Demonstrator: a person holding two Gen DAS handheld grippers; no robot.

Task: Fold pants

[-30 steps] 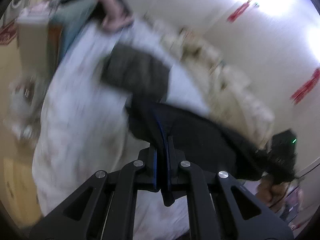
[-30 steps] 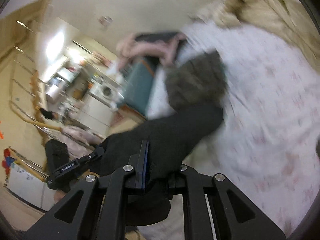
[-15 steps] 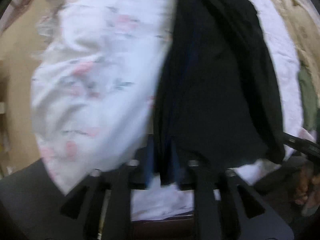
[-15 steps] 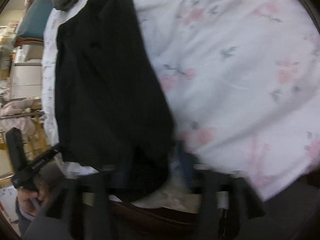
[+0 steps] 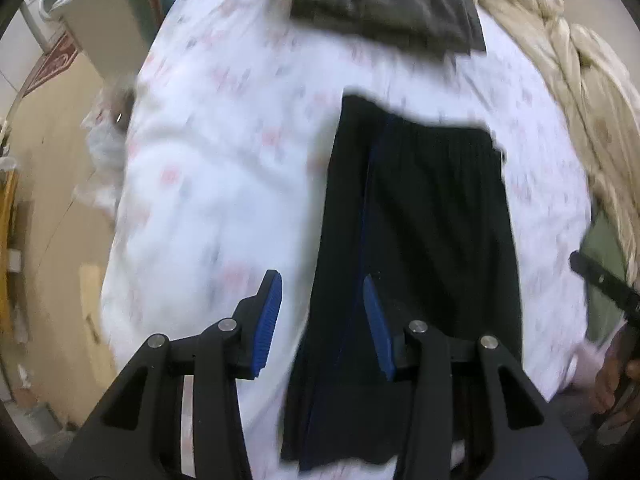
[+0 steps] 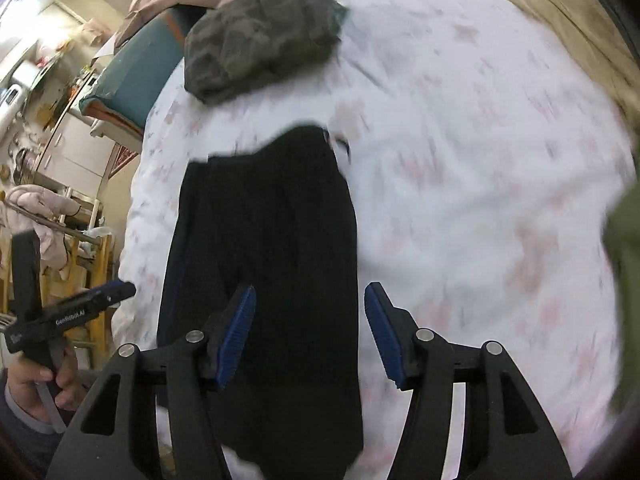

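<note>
Black pleated pants (image 5: 416,216) lie lengthwise on the white floral bedsheet (image 5: 224,160), probably folded leg over leg, ready for a crosswise fold. Left claw (image 5: 320,312) and right claw (image 6: 308,328) hover spread, empty, at six o'clock.

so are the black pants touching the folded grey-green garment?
Apart. Left wrist view shows white floral sheet between the black pants and folded grey-green garment.

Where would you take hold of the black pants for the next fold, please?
Probably at the near end of the black pants, one corner per tool: they lie flat and lengthwise on the floral sheet, both tools open just above that end, approaching from the near bed edge.
</note>
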